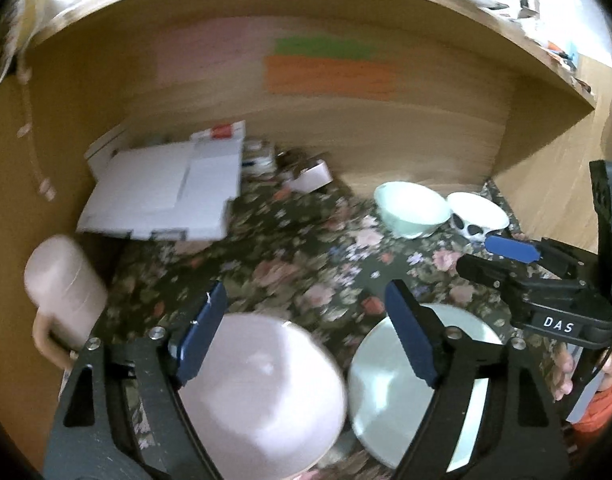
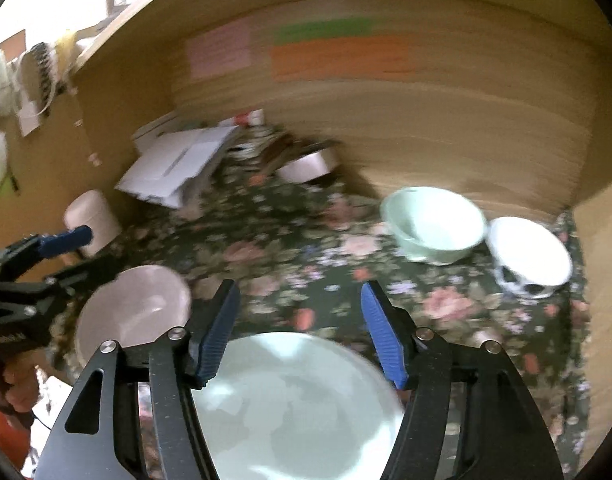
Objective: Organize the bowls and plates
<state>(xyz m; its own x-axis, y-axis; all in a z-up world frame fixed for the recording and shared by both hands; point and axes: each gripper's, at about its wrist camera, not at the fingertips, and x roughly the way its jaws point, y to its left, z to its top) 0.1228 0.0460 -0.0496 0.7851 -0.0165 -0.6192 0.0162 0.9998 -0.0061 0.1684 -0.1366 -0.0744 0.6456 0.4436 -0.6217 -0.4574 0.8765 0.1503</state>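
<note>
You are working inside a wooden alcove whose back wall fills the upper half of both views, with pink, green and orange paper notes stuck to it, all blurred. The floral cloth covers the surface from centre to bottom of each frame.

A pile of white cardboard sits left of centre in your left wrist view, against the left wall.

The pink plate lies at the bottom centre of that view, under your left gripper. Its jaws stand wide apart, above the plate; nothing is clamped. The pale green plate lies at the bottom centre of your right wrist view, beneath your right gripper. Those jaws also stand apart, gripping nothing. The two plates lie side by side on the cloth, pink to the left; whether their rims touch cannot be told through the blur.

The pale green bowl stands right of centre, near the back wall. The white bowl with dark markings sits just beside it, toward the right wall. A pink cylindrical container stands at the left edge. A small pink tub, tilted, lies at the centre near the back wall among blurred clutter.
</note>
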